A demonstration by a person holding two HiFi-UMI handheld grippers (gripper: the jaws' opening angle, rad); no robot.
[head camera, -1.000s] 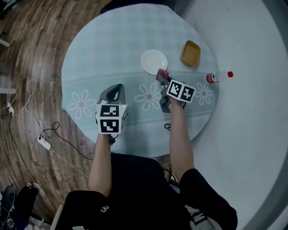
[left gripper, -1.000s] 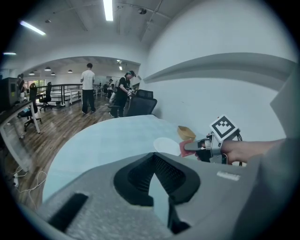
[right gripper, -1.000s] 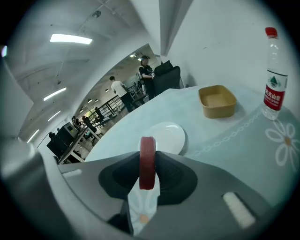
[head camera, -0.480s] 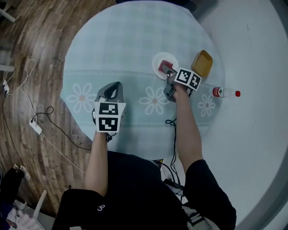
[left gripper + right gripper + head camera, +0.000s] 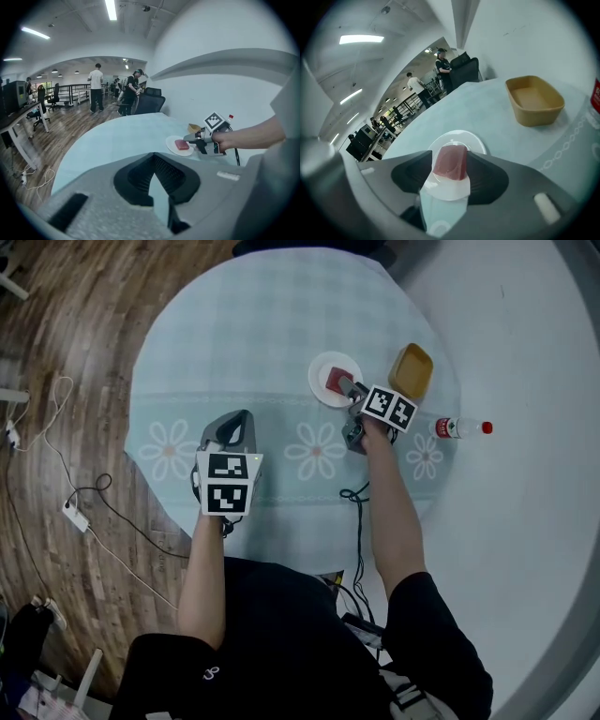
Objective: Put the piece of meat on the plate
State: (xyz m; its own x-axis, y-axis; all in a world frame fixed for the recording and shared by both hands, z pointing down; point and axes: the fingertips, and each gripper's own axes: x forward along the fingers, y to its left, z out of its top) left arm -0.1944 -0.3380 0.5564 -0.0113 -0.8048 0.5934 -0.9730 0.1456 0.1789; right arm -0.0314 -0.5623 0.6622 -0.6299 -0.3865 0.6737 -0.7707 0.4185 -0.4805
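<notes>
Head view: right gripper (image 5: pixel 347 386) at the plate (image 5: pixel 321 385), far right on the desk (image 5: pixel 244 343); left gripper (image 5: pixel 230 439) near left, well apart.
Left gripper view: jaws tip-to-tip, empty.
Right gripper view: jaws pinch the piece of meat (image 5: pixel 451 163) over the plate.
Risk: the meat clings to one jaw on release and drags off the rim.

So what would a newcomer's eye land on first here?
The red meat, pinched in the right tool at the white plate, far side of the round table. Beside the plate sits a yellow tray. The left tool hangs shut and empty nearer the person.
</notes>
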